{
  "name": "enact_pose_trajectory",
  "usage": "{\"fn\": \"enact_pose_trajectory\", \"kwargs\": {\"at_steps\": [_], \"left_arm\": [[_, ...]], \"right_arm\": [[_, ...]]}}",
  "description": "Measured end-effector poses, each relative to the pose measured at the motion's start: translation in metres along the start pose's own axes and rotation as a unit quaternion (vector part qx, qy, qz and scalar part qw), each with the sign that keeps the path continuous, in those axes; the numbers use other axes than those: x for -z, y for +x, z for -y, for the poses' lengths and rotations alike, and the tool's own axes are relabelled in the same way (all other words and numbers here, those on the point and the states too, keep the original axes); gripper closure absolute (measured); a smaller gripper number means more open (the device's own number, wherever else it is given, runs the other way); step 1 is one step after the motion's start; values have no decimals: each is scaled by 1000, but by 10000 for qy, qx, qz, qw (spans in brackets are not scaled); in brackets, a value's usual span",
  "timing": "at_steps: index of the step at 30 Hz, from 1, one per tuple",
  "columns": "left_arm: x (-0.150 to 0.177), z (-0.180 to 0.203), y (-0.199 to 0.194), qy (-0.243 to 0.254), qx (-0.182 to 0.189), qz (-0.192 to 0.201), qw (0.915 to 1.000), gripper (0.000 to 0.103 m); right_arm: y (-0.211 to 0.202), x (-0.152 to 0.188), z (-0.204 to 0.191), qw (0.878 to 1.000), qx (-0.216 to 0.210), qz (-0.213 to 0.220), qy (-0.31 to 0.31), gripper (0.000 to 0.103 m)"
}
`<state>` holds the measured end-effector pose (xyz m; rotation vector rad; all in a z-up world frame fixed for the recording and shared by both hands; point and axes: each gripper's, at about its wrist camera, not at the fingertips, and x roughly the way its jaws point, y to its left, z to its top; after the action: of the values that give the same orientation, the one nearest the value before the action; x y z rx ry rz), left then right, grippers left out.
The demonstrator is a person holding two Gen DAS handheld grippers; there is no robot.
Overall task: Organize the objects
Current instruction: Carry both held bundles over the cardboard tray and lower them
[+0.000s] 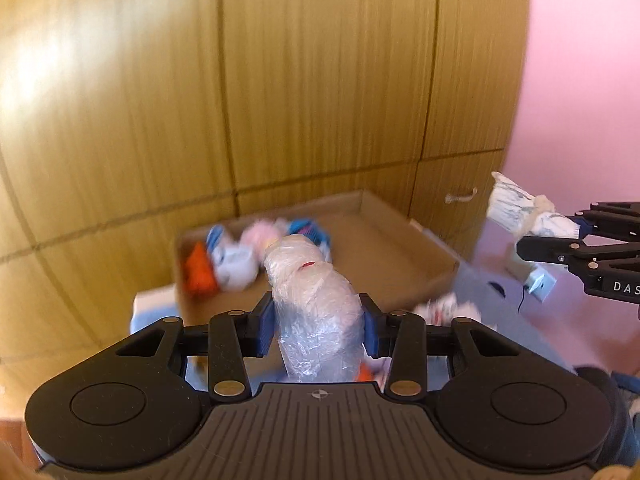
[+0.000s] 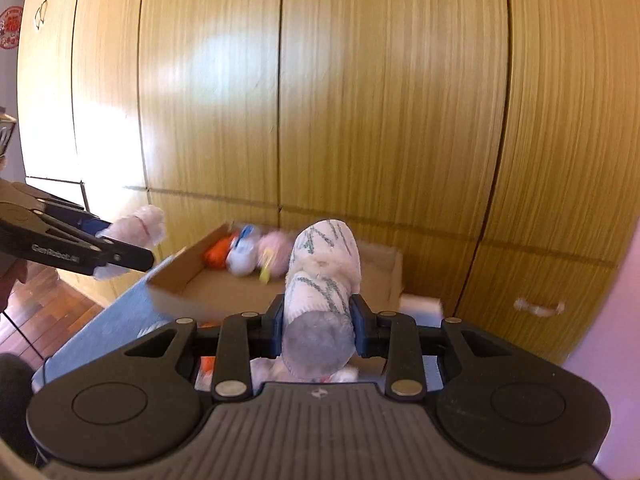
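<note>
My left gripper [image 1: 318, 326] is shut on a plastic-wrapped pale bundle [image 1: 316, 304], held in the air in front of a brown cardboard box [image 1: 400, 256]. It also shows at the left of the right wrist view [image 2: 124, 252]. My right gripper [image 2: 316, 330] is shut on a rolled white sock with grey-green zigzag lines [image 2: 324, 280], also held above the box [image 2: 192, 280]. In the left wrist view the right gripper [image 1: 576, 236] shows at the right with the sock [image 1: 520, 210]. The box holds orange [image 1: 198, 272], white-and-blue [image 1: 234, 260] and pink [image 1: 260, 234] rolled items at one end.
The box stands on a blue-grey surface [image 2: 100, 328] in front of a wooden wardrobe [image 2: 360, 100]. More small items [image 1: 448, 308] lie on the surface beside the box. A pink wall [image 1: 580, 80] with a socket [image 1: 540, 282] lies to the right. Wooden floor [image 2: 36, 320] shows at the left.
</note>
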<state>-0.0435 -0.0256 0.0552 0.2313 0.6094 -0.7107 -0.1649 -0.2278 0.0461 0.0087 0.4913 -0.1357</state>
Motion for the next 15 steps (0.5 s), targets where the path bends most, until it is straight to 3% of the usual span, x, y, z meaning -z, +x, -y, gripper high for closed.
{"fn": "enact_pose_trajectory", "kwargs": {"at_steps": [9,15], "left_arm": [[-67,23,93,102,446,-193,9988,54],[-72,28,174,-172,782,-580,9951,54]], "right_arm": [[59,-41,38,9999,-23,-164,3,74],[117,-45,55,9987,-29,-506,-30,74]]}}
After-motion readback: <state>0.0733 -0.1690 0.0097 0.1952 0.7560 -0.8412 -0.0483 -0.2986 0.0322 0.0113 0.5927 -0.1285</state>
